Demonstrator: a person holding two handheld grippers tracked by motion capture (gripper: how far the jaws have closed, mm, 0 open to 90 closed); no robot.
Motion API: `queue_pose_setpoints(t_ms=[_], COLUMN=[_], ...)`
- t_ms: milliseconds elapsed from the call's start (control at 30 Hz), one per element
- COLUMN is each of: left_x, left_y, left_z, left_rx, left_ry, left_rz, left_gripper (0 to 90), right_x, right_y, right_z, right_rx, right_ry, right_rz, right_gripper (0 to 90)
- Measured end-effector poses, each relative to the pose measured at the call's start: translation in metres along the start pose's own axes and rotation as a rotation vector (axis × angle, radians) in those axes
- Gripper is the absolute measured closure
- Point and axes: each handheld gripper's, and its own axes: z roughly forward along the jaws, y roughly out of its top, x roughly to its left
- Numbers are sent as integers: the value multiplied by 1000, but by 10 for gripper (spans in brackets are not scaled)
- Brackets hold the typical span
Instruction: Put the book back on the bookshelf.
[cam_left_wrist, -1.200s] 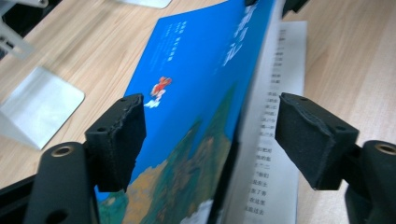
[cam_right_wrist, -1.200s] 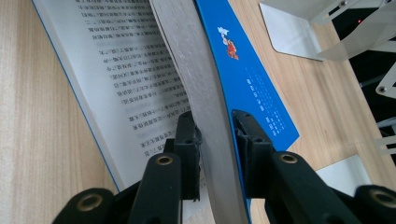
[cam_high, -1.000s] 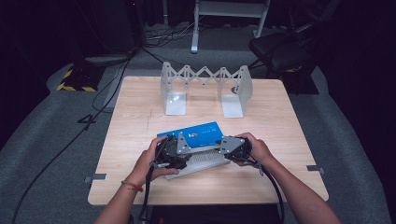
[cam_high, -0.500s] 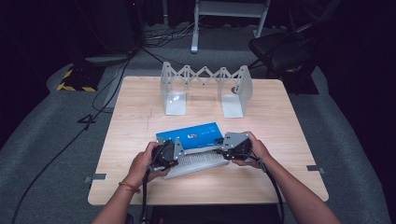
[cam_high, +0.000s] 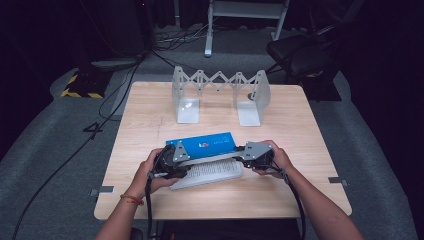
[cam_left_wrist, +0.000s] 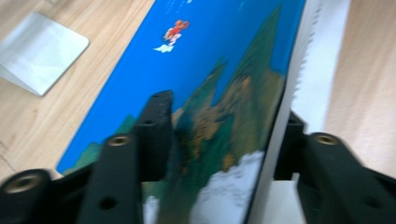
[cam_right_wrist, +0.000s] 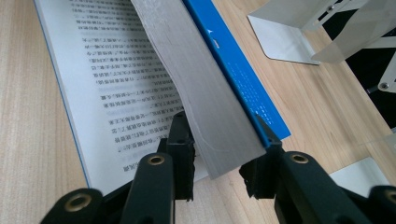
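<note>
A book with a blue cover (cam_high: 202, 143) lies open in the near middle of the table, a printed page (cam_high: 210, 172) showing below it. My left gripper (cam_high: 187, 157) holds the lifted cover and page block at the book's left end. The block sits between its jaws (cam_left_wrist: 224, 135), which have just been opening. At the right end my right gripper (cam_high: 240, 152) clamps the same grey page block and blue cover (cam_right_wrist: 222, 149). Its jaws have just been closing, and the printed page (cam_right_wrist: 116, 84) lies flat beside it.
A white folding book rack (cam_high: 220, 82) with two upright end plates stands at the back of the wooden table (cam_high: 150, 110). Its flat base plates (cam_high: 187, 110) reach toward the book. A dark chair (cam_high: 305, 55) and cables lie on the floor beyond.
My left gripper has slid a little to the left along the book, so the two grippers stand farther apart. More of the printed page shows under the lifted block.
</note>
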Motion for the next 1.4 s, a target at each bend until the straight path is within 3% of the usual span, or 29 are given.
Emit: queue_pose_setpoints(t_ms=[100,267,333,500,600,667,700,733,833,967,1000,1200,1400], left_x=[-7,-21,-26,-37,-39,-43,-46,-50,-54,-53,-54,-58,-63], left_y=[5,19,25,38,39,38,38,38,39,42,43,49,68], left_z=[-4,-9,-9,11,19,25,27,29,31,32,33,39,52], left_rx=[-40,-77,-98,-44,-39,-30,-31,-20,-18,-17,-16,-3,-18], left_ry=[3,20,7,49,68,114,122,156,219,220,217,144,100], left_rz=[-20,-37,-47,-19,-40,-45,-34,-7,3,15,39,131,169], left_gripper=[416,385,358,322,319,346,365,363,402,400,400,643,698], right_x=[3,5,6,9,11,14,15,16,19,20,20,21,15], right_y=[5,10,14,18,20,20,20,20,23,24,24,22,7], right_z=[0,0,0,0,0,0,1,2,0,-2,-2,-7,-21], right_rx=[18,28,33,33,38,46,51,53,66,65,67,77,97], right_ry=[-5,-15,-18,-16,-19,-19,-20,-24,-30,-29,-31,-47,-65], right_rz=[-12,-3,-3,-8,-11,-4,-2,-5,3,12,13,10,29], right_gripper=[690,693,696,704,705,705,705,704,706,709,711,714,712])
